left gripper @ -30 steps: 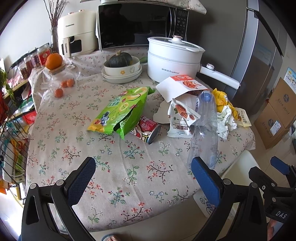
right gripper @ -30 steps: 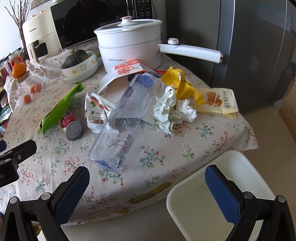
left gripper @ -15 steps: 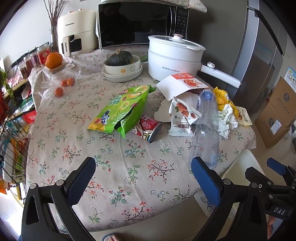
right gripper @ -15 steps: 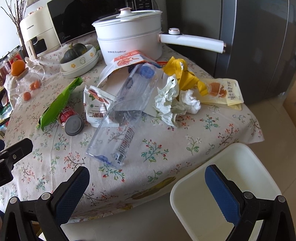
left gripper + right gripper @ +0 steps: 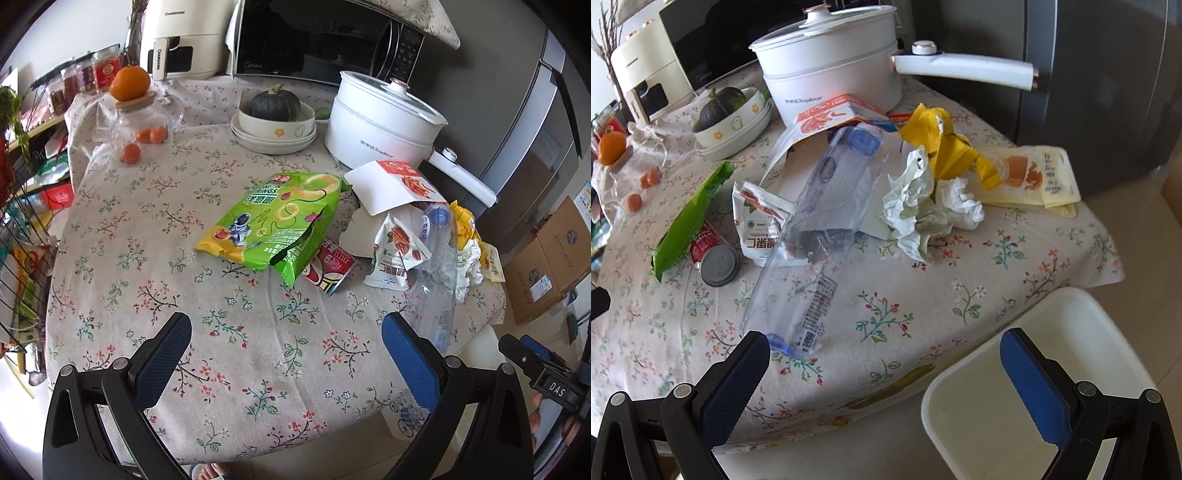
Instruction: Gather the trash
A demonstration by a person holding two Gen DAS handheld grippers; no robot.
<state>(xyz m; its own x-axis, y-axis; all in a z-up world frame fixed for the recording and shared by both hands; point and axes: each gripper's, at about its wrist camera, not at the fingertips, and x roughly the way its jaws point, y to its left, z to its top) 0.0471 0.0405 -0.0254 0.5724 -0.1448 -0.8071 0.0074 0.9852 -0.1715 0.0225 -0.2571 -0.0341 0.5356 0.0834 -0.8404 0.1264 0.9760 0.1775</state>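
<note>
Trash lies on the floral tablecloth: a green snack bag (image 5: 273,225), a small red can (image 5: 332,266) on its side, a white nut packet (image 5: 397,254), a clear crushed plastic bottle (image 5: 816,236), crumpled white tissues (image 5: 927,206), a yellow wrapper (image 5: 942,144) and a pale yellow pouch (image 5: 1030,177). A white bin (image 5: 1034,387) stands on the floor by the table's corner. My left gripper (image 5: 286,358) is open above the table's front edge, short of the green bag. My right gripper (image 5: 886,380) is open, spanning the bottle's base and the bin.
A white electric pot (image 5: 834,62) with a long handle (image 5: 964,68), a microwave (image 5: 317,37), a bowl holding a squash (image 5: 275,114), a glass jar with oranges (image 5: 138,122), a fridge (image 5: 1100,74), cardboard boxes (image 5: 546,266) and a wire rack (image 5: 18,258) surround the table.
Both grippers have moved forward toward the table; the trash looms larger. Nothing on the table has shifted and both grippers stay open.
</note>
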